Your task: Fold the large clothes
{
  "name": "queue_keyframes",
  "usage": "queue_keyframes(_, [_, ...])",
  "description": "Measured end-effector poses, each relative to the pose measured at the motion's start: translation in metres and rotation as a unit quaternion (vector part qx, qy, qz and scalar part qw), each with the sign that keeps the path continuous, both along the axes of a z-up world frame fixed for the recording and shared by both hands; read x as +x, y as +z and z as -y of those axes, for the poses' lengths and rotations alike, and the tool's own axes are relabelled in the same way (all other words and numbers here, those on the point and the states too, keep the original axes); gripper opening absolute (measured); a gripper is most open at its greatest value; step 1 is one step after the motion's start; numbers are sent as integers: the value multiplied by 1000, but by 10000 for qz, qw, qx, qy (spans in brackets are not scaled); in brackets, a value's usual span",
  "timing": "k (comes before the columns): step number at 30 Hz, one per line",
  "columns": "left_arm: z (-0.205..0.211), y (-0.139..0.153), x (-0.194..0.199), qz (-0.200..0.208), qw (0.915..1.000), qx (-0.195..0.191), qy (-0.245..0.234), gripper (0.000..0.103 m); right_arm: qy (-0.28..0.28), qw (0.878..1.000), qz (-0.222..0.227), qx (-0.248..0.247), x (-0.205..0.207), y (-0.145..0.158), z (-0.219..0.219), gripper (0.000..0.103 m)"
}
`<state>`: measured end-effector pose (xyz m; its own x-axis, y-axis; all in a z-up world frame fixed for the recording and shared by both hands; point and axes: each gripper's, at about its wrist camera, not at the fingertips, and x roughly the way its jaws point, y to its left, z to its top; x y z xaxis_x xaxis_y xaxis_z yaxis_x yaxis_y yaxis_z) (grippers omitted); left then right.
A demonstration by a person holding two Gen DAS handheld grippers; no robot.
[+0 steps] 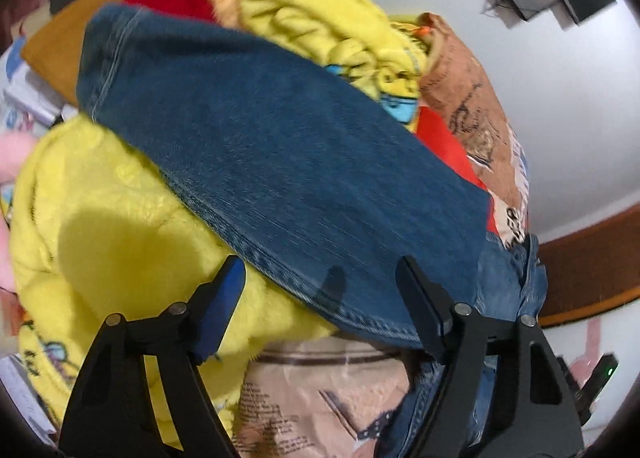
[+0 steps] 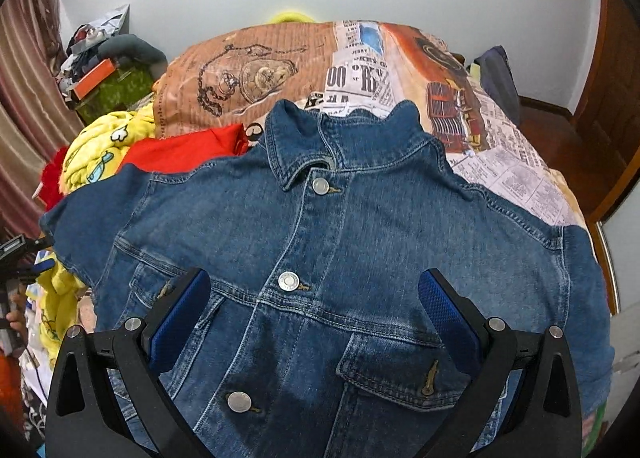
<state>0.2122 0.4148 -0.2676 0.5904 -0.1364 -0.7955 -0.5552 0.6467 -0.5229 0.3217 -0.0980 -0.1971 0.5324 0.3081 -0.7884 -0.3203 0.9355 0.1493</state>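
A blue denim jacket (image 2: 340,258) lies front up and buttoned on the bed, collar toward the far wall. My right gripper (image 2: 314,290) hovers open over its chest, fingers either side of the middle button, holding nothing. In the left wrist view one denim sleeve (image 1: 280,162) stretches across a pile of clothes. My left gripper (image 1: 320,278) is open just in front of the sleeve's seam edge, with nothing between its fingers. It also shows at the far left of the right wrist view (image 2: 24,262).
The bed has a printed newspaper-pattern cover (image 2: 500,162). Yellow fleece clothes (image 1: 100,238) and a red garment (image 2: 188,150) are heaped to the jacket's left. A cluttered stand (image 2: 104,78) and curtain are at far left. A wooden door (image 2: 608,106) is at right.
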Motion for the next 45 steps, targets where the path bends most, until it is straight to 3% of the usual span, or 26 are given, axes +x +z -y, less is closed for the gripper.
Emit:
queue_keyframes(7, [-19, -17, 18, -230, 9989, 210, 343, 71, -44, 9999, -149, 51, 8, -6, 0, 103])
queue_keyframes(10, [-22, -12, 29, -306, 9966, 636, 433, 67, -87, 9997, -233, 65, 10, -8, 1, 103])
queue_keyframes(14, [-20, -1, 43, -602, 9891, 1251, 494, 34, -124, 9996, -205, 118, 7, -5, 4, 103])
queue_keyframes(16, [-16, 9, 46, -679, 9844, 1559, 454, 22, -132, 9997, -144, 123, 5, 0, 5, 103])
queue_keyframes(19, [-1, 36, 47, -601, 9733, 2186, 356, 13, -111, 9998, -50, 170, 1, 7, 8, 103])
queue_keyframes(23, [27, 89, 49, -238, 9572, 2877, 207, 11, -104, 9997, 30, 238, -5, 15, 12, 103])
queue_keyframes(30, [115, 181, 66, 935, 9325, 3459, -447, 8, -127, 9991, 162, 357, -14, 28, 27, 103])
queue_keyframes(34, [188, 207, 80, 1456, 9196, 3453, -1180, 8, -193, 9985, 257, 452, -19, 35, 41, 103])
queue_keyframes(37, [242, 200, 98, 1482, 9169, 3213, -1848, 8, -242, 9980, 275, 516, -22, 38, 52, 103])
queue_keyframes(41, [307, 162, 120, 1167, 9100, 2930, -2692, 7, -231, 9974, 251, 634, -25, 39, 64, 103])
queue_keyframes(45, [363, 105, 129, 660, 9001, 2469, -3528, 7, -232, 9975, 247, 618, -27, 35, 75, 103])
